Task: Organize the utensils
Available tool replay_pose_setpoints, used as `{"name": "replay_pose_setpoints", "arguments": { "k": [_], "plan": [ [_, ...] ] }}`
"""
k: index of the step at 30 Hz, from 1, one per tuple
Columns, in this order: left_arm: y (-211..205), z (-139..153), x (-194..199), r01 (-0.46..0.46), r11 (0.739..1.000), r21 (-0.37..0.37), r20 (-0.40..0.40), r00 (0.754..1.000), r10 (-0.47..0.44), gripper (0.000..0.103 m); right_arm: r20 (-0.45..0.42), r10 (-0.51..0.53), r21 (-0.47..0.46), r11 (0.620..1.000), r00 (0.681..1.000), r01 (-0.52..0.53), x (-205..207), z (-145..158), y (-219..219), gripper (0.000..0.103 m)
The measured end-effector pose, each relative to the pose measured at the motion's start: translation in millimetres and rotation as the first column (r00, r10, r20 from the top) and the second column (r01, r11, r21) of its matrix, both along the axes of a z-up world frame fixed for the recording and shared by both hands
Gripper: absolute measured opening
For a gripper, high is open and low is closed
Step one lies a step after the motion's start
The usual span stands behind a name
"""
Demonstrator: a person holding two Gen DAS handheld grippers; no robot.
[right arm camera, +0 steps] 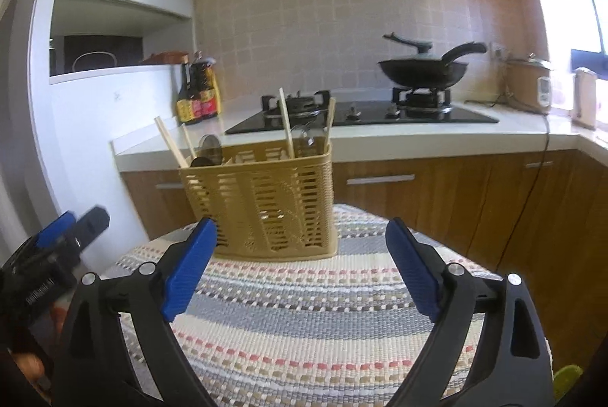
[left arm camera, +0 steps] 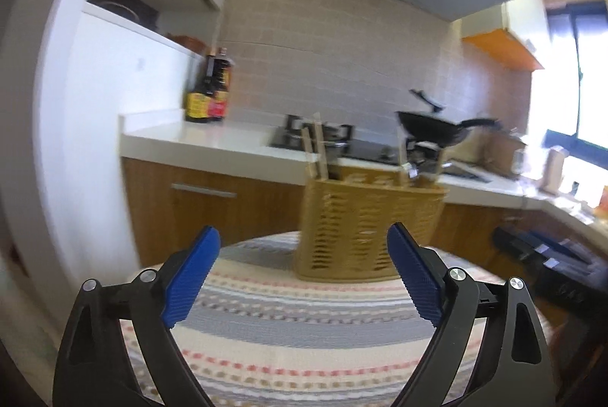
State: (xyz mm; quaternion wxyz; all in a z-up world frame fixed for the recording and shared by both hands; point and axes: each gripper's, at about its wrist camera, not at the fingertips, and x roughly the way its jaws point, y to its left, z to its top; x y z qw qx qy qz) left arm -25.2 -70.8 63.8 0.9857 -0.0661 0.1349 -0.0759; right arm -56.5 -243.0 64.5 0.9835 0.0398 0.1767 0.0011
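Note:
A tan slotted utensil basket [left arm camera: 364, 228] [right arm camera: 262, 201] stands upright at the far side of a round table under a striped woven cloth [left arm camera: 296, 323] [right arm camera: 304, 312]. Wooden chopsticks [right arm camera: 285, 124] [left arm camera: 315, 148] and metal spoons [right arm camera: 211, 148] stick up out of it. My left gripper [left arm camera: 303, 229] is open in front of the basket, with nothing between its blue pads [left arm camera: 193, 274]. My right gripper [right arm camera: 301, 222] is also open and holds nothing, just short of the basket. In the right wrist view the left gripper [right arm camera: 72, 222] shows at the left edge, blurred.
Behind the table runs a white counter [right arm camera: 380, 141] over wooden cabinets, with a black gas hob [right arm camera: 361, 116], a wok [right arm camera: 423, 70] and dark sauce bottles [right arm camera: 197, 95]. A rice cooker [right arm camera: 528, 82] sits at the right. A white wall unit [left arm camera: 95, 141] stands at the left.

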Motion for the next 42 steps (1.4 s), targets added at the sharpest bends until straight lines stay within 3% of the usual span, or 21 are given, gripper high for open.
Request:
{"name": "replay_pose_setpoints", "arguments": {
  "k": [6,12,19,32,42],
  "plan": [
    [-3,-15,-3,-0.088,0.995,0.043,0.009,0.996,0.088,0.087,0.022,-0.015,-0.019,1.000,1.000,0.015,-2,-11,3,0.094],
    [-6,-22,1,-0.094,0.990,0.107,-0.016,0.995,0.096,0.090,0.027,-0.041,0.005,0.999,0.999,0.041,-1,-13,-7,0.095],
    [-12,-27,3,-0.086,0.986,0.145,-0.033,0.995,0.091,0.094,0.005,-0.055,-0.040,0.998,0.998,0.056,3,-22,-10,0.095],
    [-10,-29,3,-0.126,0.980,0.152,-0.030,0.991,0.132,0.095,0.057,-0.074,-0.174,0.981,0.996,0.083,-10,-22,14,0.095],
    [-8,-28,4,-0.118,0.986,0.121,-0.042,0.991,0.124,0.095,0.043,-0.094,-0.136,0.986,0.995,0.099,-7,-21,5,0.095]
  ]
}}
